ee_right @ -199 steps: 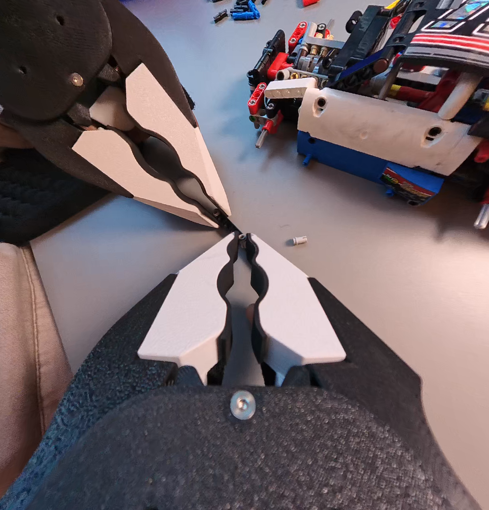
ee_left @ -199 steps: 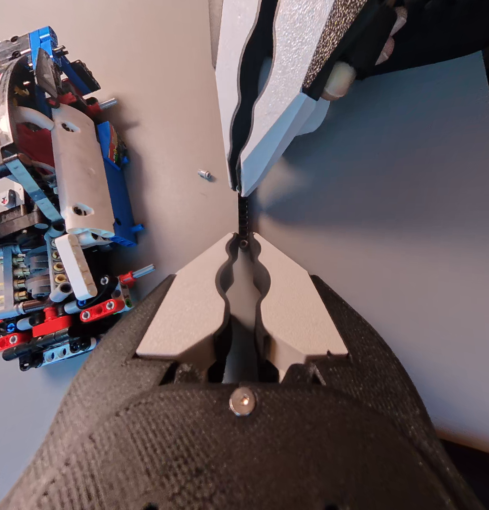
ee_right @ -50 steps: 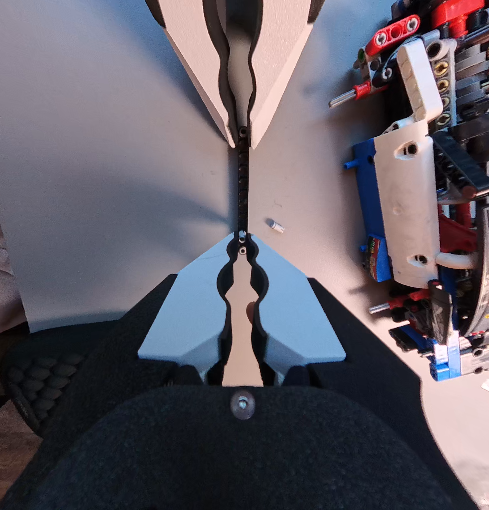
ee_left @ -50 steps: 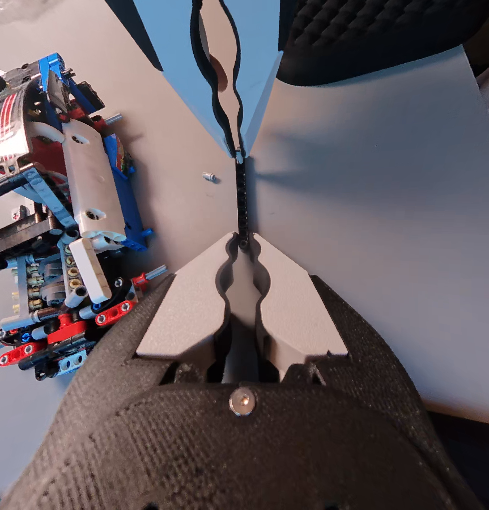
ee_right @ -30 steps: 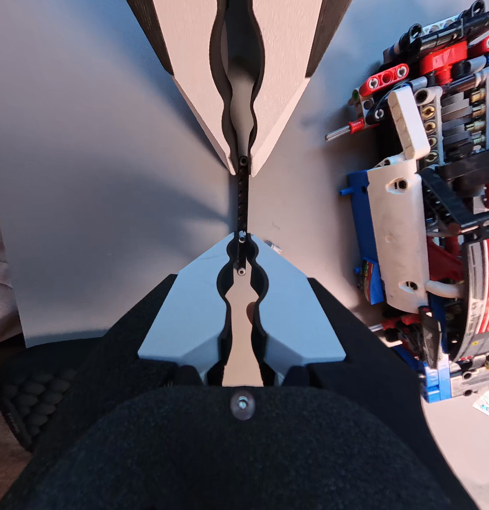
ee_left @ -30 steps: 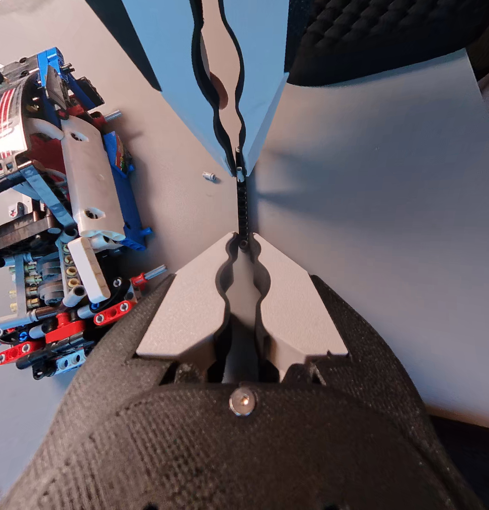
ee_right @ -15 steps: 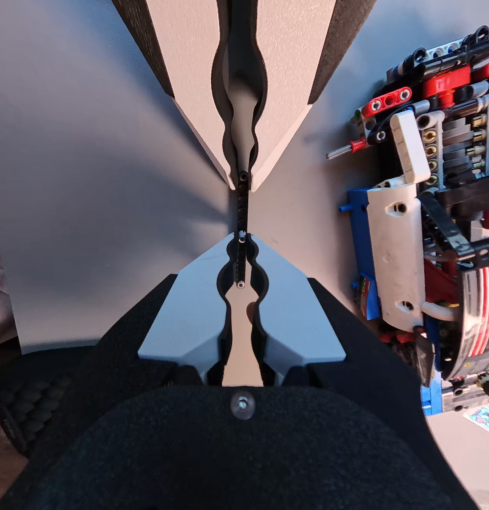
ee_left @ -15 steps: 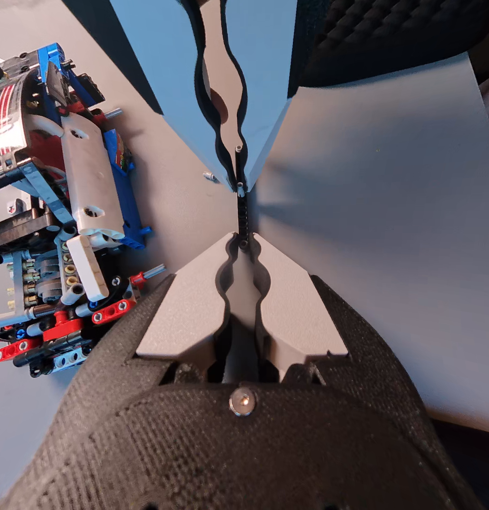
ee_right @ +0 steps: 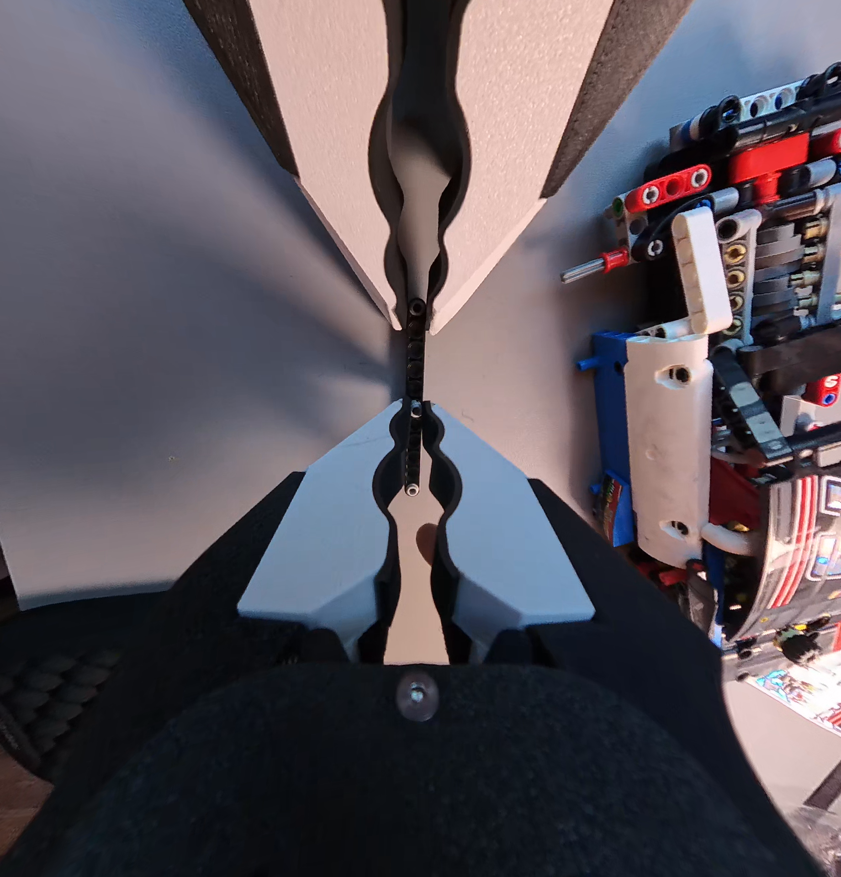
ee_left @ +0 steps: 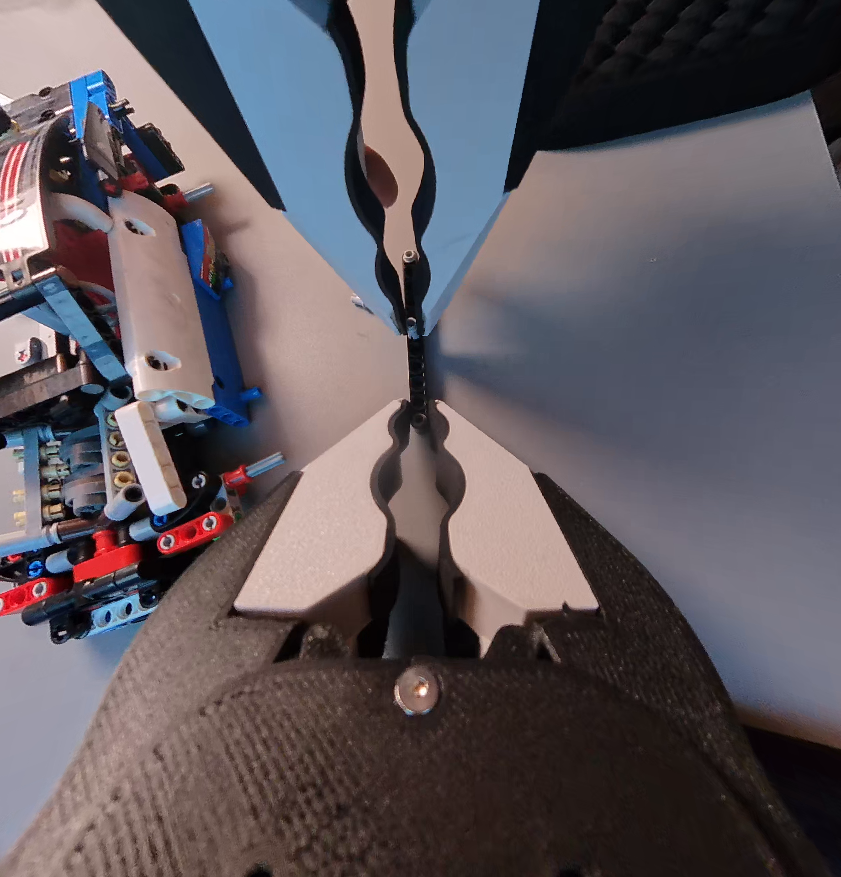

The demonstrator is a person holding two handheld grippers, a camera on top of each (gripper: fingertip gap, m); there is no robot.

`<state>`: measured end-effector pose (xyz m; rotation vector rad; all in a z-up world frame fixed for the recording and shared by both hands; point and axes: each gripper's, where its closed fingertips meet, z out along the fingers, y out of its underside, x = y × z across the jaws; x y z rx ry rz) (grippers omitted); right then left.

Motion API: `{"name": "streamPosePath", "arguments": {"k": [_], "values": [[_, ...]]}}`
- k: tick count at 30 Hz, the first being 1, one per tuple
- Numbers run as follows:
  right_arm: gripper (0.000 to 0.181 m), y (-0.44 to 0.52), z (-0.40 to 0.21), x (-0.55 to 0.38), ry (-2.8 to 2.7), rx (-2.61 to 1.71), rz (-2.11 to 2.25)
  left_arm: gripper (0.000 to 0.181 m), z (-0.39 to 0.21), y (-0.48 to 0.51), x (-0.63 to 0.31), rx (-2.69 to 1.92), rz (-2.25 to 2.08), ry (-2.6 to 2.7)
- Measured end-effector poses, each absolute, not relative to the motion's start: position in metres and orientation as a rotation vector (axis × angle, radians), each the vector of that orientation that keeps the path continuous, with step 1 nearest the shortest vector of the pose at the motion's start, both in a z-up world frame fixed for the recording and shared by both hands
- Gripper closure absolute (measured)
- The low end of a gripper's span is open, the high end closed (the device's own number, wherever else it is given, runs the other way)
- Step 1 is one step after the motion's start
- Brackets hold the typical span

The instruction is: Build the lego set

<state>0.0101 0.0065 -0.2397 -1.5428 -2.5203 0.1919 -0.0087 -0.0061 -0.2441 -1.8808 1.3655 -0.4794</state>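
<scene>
A long black Lego beam (ee_left: 415,370) spans between my two grippers above the grey table. My left gripper (ee_left: 417,409) is shut on one end of it. My right gripper (ee_right: 414,404) faces it tip to tip and is shut around the beam (ee_right: 413,360), whose other end reaches back between the right fingers. A small light grey pin sits in the beam at the right fingertips, another at the beam's end. The right gripper also shows in the left wrist view (ee_left: 411,330), the left gripper in the right wrist view (ee_right: 414,327). The partly built Lego car (ee_left: 148,332) lies on its side nearby.
The car (ee_right: 665,427) lies right of the grippers in the right wrist view. A small grey pin (ee_left: 357,300) lies on the table, half hidden by the right gripper. A printed sheet (ee_right: 817,707) lies by the car. The table's edge (ee_right: 38,602) is close. The grippers are tip to tip, or close to it.
The two grippers have come closer together. The beam has slid deeper between the right gripper's fingers, so the free span between the tips is shorter. The small pin on the table is now mostly hidden.
</scene>
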Motion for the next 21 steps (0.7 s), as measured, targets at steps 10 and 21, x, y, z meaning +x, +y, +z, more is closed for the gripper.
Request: {"name": "streamPosePath", "arguments": {"k": [10,21], "values": [[0.179,0.0067,-0.2408,0.0102,-2.532,-1.52,0.157,0.174,-0.2443,-0.0059,-0.0089,-1.878,-0.469,1.365],[0.179,0.0056,-0.2419,0.0096,-2.572,-1.472,0.169,0.175,-0.2444,-0.005,-0.009,-1.88,-0.473,1.358]]}}
